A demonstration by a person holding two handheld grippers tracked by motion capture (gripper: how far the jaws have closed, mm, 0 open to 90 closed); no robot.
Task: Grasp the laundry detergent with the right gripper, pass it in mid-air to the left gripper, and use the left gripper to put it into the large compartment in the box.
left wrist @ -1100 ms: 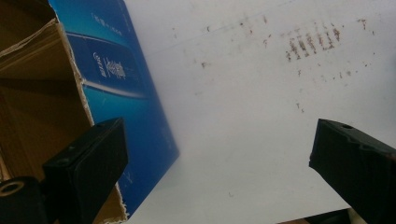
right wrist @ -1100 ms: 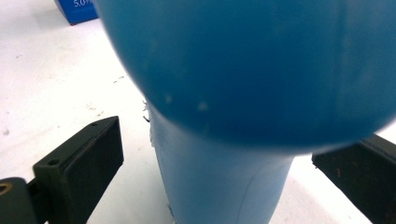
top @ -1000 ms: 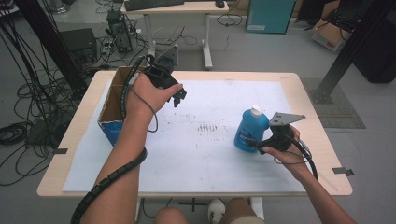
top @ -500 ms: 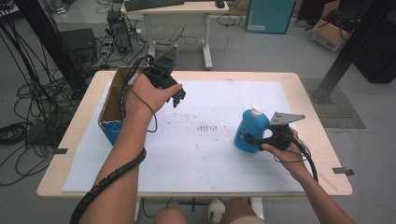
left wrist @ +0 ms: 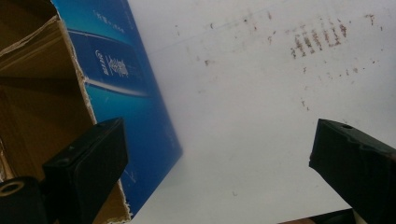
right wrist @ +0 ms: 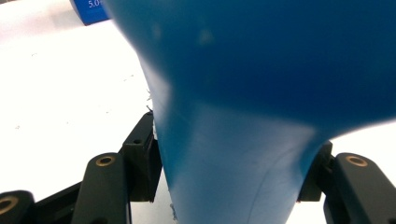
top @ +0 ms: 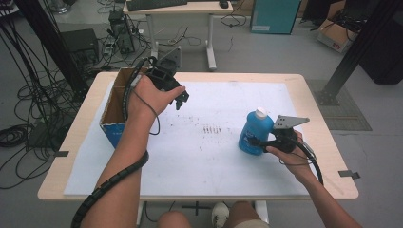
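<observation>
Your right gripper (top: 259,141) has just been closing its jaws, and they now press on either side of the blue bottle (top: 254,132); in the right gripper view the two black jaws flank the bottle's (right wrist: 243,140) narrowing blue body, each against its wall. The bottle stands upright on the white sheet (top: 199,156), toward the right side of the table (top: 85,121), with its white cap (top: 260,113) at the top. Your right hand (top: 285,147) wraps the gripper body just to the right of the bottle, and the grey three-cornered plate (top: 287,121) rides above it.

Your left gripper (top: 181,99) holds its jaws wide apart with nothing between them. In the left gripper view the two jaws stand at the lower left and lower right, and the gap between them looks onto the bare white sheet (left wrist: 233,140). The left jaw sits in front of the torn edge of the cardboard box (left wrist: 107,93), whose blue printed outer wall faces the sheet. Your left hand (top: 152,95) carries this gripper above the table beside the open-topped box (top: 114,104), which rests at the table's left side, well apart from the bottle. Faint brown marks (top: 209,128) speckle the sheet between the two grippers.
</observation>
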